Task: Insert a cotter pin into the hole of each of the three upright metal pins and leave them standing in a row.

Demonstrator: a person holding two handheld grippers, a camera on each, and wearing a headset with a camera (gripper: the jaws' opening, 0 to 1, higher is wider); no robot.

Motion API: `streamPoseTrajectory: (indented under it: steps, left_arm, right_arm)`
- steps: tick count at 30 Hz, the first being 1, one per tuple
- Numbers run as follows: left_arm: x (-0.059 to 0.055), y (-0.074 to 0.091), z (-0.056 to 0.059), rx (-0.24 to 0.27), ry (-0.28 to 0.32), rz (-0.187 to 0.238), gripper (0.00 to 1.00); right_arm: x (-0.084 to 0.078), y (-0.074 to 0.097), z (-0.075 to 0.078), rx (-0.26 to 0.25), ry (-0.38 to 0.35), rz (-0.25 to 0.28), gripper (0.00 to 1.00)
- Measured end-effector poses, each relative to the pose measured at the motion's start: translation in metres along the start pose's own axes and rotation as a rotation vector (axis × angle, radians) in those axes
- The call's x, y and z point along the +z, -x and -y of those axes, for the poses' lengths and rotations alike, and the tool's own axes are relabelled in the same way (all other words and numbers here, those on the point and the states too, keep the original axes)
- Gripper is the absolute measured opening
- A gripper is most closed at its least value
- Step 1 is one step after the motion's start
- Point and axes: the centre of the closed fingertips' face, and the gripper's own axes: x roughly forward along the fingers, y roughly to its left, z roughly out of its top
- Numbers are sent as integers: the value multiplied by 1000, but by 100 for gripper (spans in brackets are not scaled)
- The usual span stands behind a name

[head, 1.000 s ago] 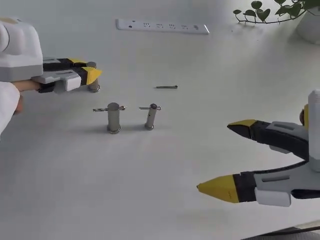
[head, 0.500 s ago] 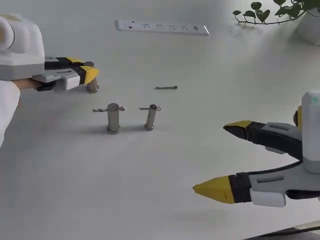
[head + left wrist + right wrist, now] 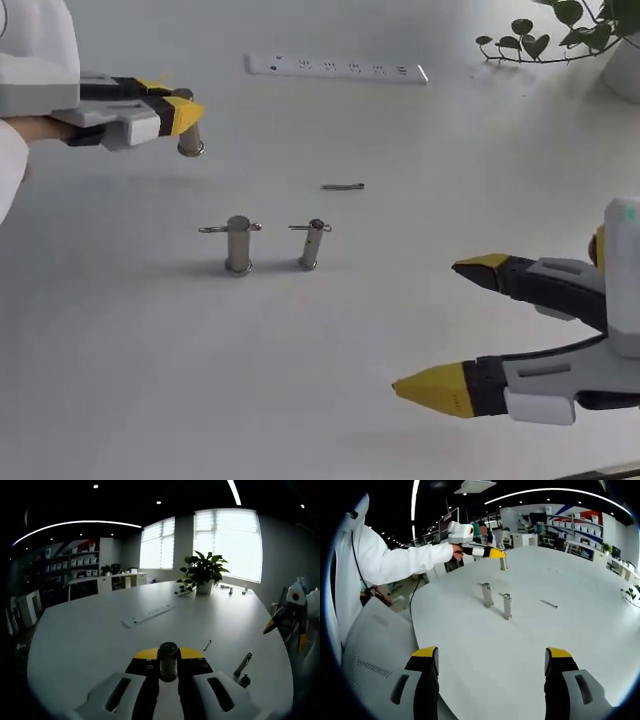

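My left gripper (image 3: 188, 110) is at the upper left, shut on a bare metal pin (image 3: 190, 142) that hangs upright from its jaws. The left gripper view shows this metal pin (image 3: 168, 667) clamped between the yellow tips of the left gripper (image 3: 169, 653). Two more pins stand side by side on the white table, a thick pin (image 3: 238, 245) and a thin pin (image 3: 312, 245), each with a cotter pin through its head. A loose cotter pin (image 3: 343, 186) lies flat behind them. My right gripper (image 3: 450, 325) is open at the lower right, with nothing between its jaws.
A white power strip (image 3: 335, 68) lies along the far side of the table. A potted plant (image 3: 560, 25) trails leaves at the far right corner. A white sleeve (image 3: 395, 560) reaches out behind the left gripper (image 3: 490, 552).
The left gripper has carried its pin up and away from the two standing pins. The right gripper has stayed open and shifted slightly. The head camera has tilted a little.
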Motion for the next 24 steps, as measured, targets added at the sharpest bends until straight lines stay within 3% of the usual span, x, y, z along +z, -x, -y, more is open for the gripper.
streamPoseTrajectory:
  steps: [2,4,6,10,11,14,15,20,24]
  left_arm:
    - [14,7,5,-16,-42,17,10]
    - [26,14,10,-23,-21,19,10]
    - [33,20,14,-24,3,25,10]
    - [44,34,27,-30,-13,38,10]
    - [43,33,25,-39,-2,44,10]
    - [45,40,37,-70,-5,43,10]
    - [45,43,46,-85,-33,38,10]
    - [51,52,74,-144,-16,60,10]
    - [50,57,94,-173,-37,57,10]
  right_arm:
    - [1,1,-1,4,-5,7,85]
    - [2,1,0,2,-7,13,85]
    - [3,2,-1,1,-8,20,85]
    - [5,3,-4,7,-11,39,85]
    - [5,3,-5,10,-11,42,85]
    - [8,5,-8,25,-30,72,85]
    - [8,5,-8,24,-30,73,85]
    - [6,9,-9,26,-31,73,85]
    - [6,11,-9,20,-32,78,85]
